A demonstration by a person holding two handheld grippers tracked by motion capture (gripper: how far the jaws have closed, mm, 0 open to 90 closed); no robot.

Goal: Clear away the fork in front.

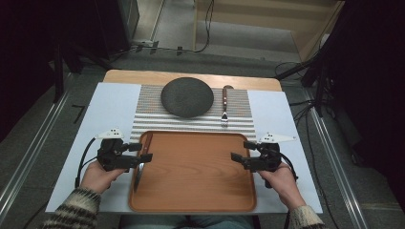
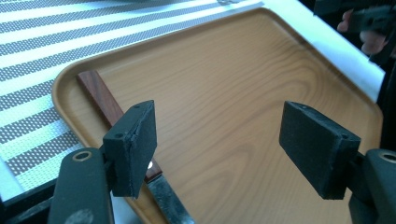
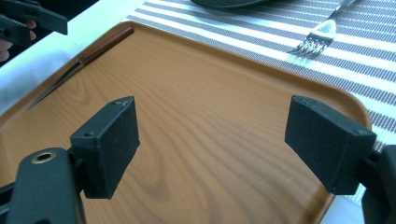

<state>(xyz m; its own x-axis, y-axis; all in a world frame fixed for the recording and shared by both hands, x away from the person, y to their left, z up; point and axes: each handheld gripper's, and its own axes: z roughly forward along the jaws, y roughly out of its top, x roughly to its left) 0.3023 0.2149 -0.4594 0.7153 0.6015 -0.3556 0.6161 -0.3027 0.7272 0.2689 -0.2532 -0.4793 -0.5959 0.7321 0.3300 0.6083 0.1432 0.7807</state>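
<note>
Wooden-handled knife [image 2: 108,103] lies along the left edge of the brown tray [image 1: 200,191], its handle toward the tray's far left corner and its blade toward the near side. Just above it, the left gripper [image 1: 145,151] hangs with jaws spread and nothing between them. At the tray's right edge, the right gripper [image 1: 241,151] is likewise spread wide, holding nothing.

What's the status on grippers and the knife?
Left gripper open, over the tray's left edge. Right gripper open, nothing between its jaws. Knife flat in the tray by the left rim, not gripped. Nothing in the way.
</note>
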